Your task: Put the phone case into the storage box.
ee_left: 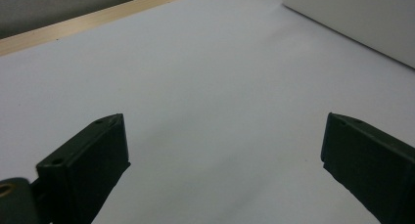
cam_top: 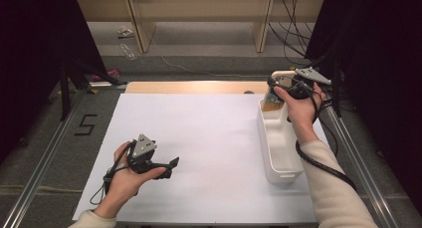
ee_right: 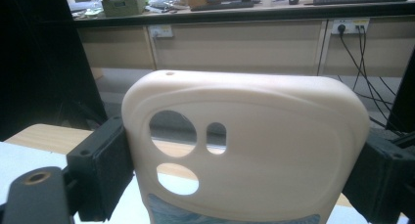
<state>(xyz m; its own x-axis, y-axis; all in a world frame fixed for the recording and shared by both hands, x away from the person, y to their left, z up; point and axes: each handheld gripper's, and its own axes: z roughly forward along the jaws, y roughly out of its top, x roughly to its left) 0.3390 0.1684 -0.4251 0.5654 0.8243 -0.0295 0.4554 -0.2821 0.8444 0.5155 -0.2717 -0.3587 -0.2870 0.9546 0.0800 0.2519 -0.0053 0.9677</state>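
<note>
While clamped in right gripper [ee_right: 235,170]: phone case [ee_right: 244,150].

One tabletop [cam_top: 199,138] carries everything, covered by one white sheet. On it stands one white bin [cam_top: 278,148], long and narrow, at the right side of the tabletop.

There is one phone case [ee_right: 244,150], cream-coloured, held upright above the far end of the bin; it has three cut-outs near its top corner, two round and one a short slot.

Two tongs are in use: the left tongs [cam_top: 166,167] to the left of the bin, jaws spread wide with nothing between them, and the right tongs [cam_top: 274,91] over the bin's far end, their two jaws pressed on the case's two side edges.

Two hands, one per tongs.
</note>
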